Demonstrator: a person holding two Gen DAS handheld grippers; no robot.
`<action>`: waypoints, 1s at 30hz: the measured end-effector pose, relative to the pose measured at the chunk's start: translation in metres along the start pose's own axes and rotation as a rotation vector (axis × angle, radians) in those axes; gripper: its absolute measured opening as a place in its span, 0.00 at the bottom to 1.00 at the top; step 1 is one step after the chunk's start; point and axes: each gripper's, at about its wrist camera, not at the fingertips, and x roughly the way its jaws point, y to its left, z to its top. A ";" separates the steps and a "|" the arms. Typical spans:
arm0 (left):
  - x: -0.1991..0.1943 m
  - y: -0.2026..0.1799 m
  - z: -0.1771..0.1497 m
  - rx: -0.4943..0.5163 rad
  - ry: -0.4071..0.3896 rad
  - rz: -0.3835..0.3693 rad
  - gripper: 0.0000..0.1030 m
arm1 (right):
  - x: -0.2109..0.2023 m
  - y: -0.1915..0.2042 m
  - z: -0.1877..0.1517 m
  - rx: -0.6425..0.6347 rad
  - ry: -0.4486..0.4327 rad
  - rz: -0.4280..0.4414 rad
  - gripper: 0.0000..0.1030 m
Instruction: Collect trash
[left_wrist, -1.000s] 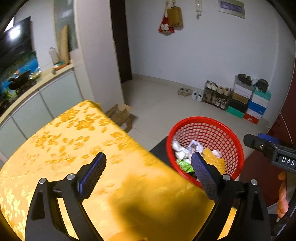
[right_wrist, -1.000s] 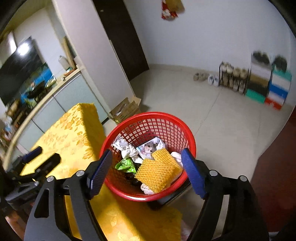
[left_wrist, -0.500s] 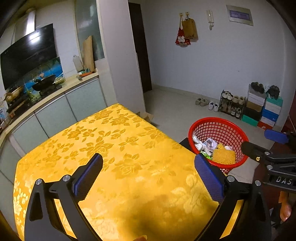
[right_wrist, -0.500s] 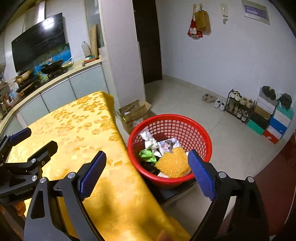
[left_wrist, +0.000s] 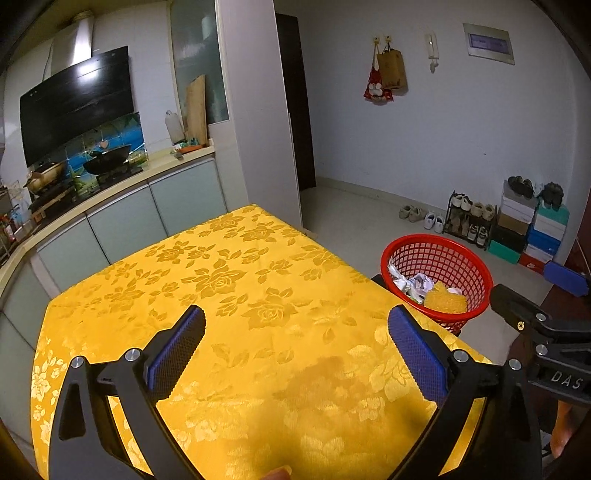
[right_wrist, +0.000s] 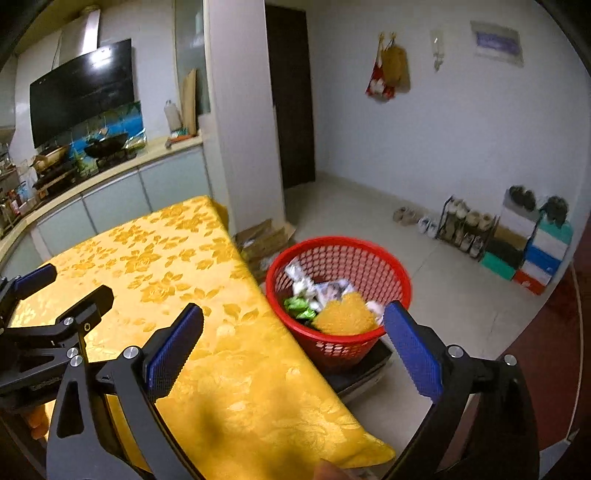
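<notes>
We see the red basket (right_wrist: 338, 295) at center right of the right wrist view, beside the yellow tablecloth's (right_wrist: 177, 269) edge, holding the yellow mesh pad (right_wrist: 345, 315) and crumpled wrappers (right_wrist: 299, 304). Our right gripper (right_wrist: 291, 343) is opening, nothing between its jaws. Our left gripper (left_wrist: 295, 350) gapes wide and empty above the cloth.

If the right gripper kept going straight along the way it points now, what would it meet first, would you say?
Probably the edge of the yellow floral tablecloth; the red mesh basket lies just beyond, though depth is hard to judge. The right gripper, opening, holds nothing.
</notes>
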 end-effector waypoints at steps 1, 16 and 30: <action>-0.002 -0.001 -0.001 0.001 -0.002 -0.001 0.93 | -0.002 0.001 -0.001 -0.004 -0.007 -0.007 0.93; -0.010 0.000 -0.007 -0.020 0.011 -0.008 0.93 | -0.006 -0.004 -0.011 0.046 0.038 0.036 0.93; 0.001 -0.004 -0.007 -0.018 0.031 -0.009 0.93 | 0.000 -0.011 -0.009 0.054 0.066 0.032 0.93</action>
